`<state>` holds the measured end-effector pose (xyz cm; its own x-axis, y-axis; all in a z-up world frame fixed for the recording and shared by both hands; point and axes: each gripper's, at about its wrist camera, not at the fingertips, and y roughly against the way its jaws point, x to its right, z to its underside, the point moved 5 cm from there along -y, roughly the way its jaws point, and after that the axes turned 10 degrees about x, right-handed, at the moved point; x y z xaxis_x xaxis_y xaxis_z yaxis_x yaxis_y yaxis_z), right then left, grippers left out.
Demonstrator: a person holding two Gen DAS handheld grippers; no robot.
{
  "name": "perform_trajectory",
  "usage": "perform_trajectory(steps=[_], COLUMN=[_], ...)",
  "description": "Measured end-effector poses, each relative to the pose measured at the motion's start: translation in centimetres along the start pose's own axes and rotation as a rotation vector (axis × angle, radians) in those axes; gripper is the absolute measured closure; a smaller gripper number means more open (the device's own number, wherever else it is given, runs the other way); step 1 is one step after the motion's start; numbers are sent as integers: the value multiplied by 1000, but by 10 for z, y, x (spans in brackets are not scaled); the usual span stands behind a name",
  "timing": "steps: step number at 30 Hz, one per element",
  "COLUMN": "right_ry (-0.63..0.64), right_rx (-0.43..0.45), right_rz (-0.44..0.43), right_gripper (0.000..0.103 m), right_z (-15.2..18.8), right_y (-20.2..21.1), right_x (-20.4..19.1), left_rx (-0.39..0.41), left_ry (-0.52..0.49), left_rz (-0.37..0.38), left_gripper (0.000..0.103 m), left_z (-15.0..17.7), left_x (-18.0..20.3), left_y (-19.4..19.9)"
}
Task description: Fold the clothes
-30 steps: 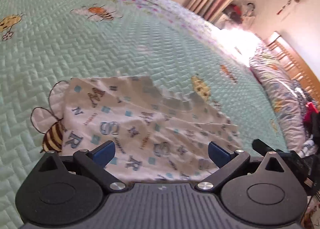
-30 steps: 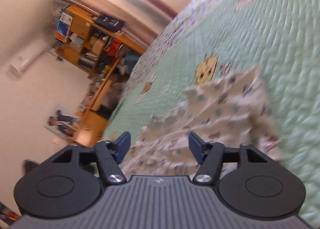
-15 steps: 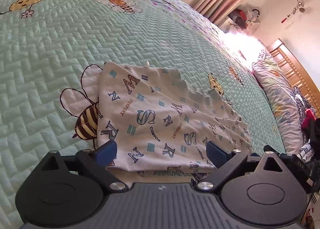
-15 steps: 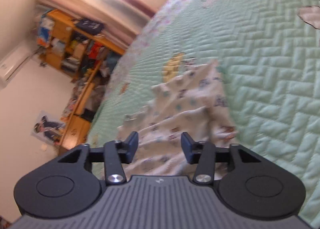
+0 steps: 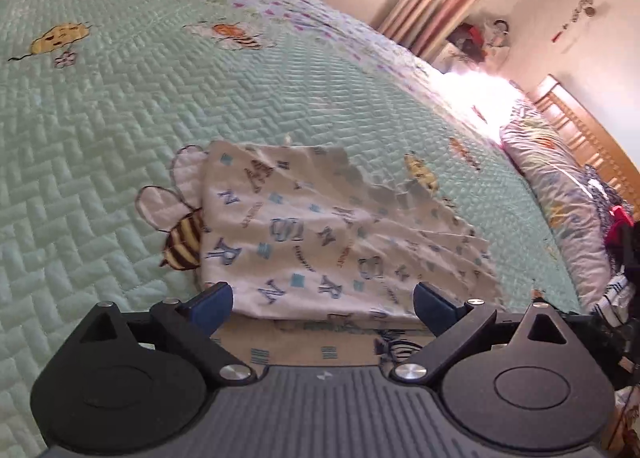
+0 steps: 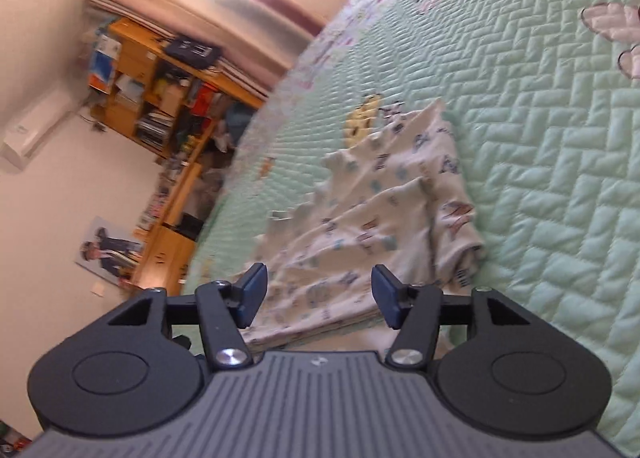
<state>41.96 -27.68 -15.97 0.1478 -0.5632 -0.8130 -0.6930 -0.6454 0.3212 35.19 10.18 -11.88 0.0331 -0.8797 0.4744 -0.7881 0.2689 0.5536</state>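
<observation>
1. Nearest in both views is the body of each tool: ribbed grey plastic in the middle, with a round black housing on each side and silver pivot screws on the black finger arms.

2. The left gripper (image 5: 322, 304) stands wide open; its blue pads (image 5: 210, 304) touch nothing, and the near edge of the cloth lies in the gap between them, lower on the bed.

3. The right gripper (image 6: 318, 294) is partly open and its jaws are opening at this moment. The folded edge of the cloth lies between the pads, but they do not press on it.

4. The task's thing is a folded garment (image 5: 320, 234), thin white cotton printed with blue and brown letters and small blue squares (the exact kind of clothing I cannot tell). It lies flat in layers on the bed, and its far edge looks jagged.

5. Under it is a quilt (image 5: 120, 106), mint green, stitched in a herringbone pattern, with embroidered bees; the garment covers part of one striped bee (image 5: 182, 240).

6. Only the left view shows the pillow (image 5: 560, 194) with a colourful print, the wooden headboard (image 5: 592, 138) of slats, and striped curtains.

7. Only the right view shows the garment's soft wrinkles from the side, and further away a crowded orange wooden shelf (image 6: 160, 98) and a poster (image 6: 108, 252) on the wall.
</observation>
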Motion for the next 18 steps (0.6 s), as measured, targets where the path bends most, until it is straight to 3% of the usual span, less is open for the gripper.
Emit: perform_trajectory(steps=[2,3,5,9,12,16,17,18], right_ry=[-5,-6,-30,1,10,-40,-40,-33], right_rx=[-14,-20,8,34,-25,-147,-167,-175], right_rz=[55,102,94,55,-34,-100,-72,-29], right_gripper=[42,51,53,39,35,34,34,45], right_z=[3,5,7,15,42,86,95,105], right_y=[-3,-4,7,39,66,96,103,113], right_x=[12,22,27,10,-8,-9,-3,6], left_rx=[-52,-94,-163,-138,-143,-228,-240,-243], left_ry=[-60,-91,-124,-159,-155,-201,-238,-290], left_rz=[-30,-78,-172,-171,-100,7,-13,-53], left_gripper=[2,3,8,6,6,3,3,3], left_z=[9,16,31,38,50,100,114,128], left_x=[10,8,-4,1,14,30,29,27], left_y=[-14,-25,-42,-22,5,42,47,53])
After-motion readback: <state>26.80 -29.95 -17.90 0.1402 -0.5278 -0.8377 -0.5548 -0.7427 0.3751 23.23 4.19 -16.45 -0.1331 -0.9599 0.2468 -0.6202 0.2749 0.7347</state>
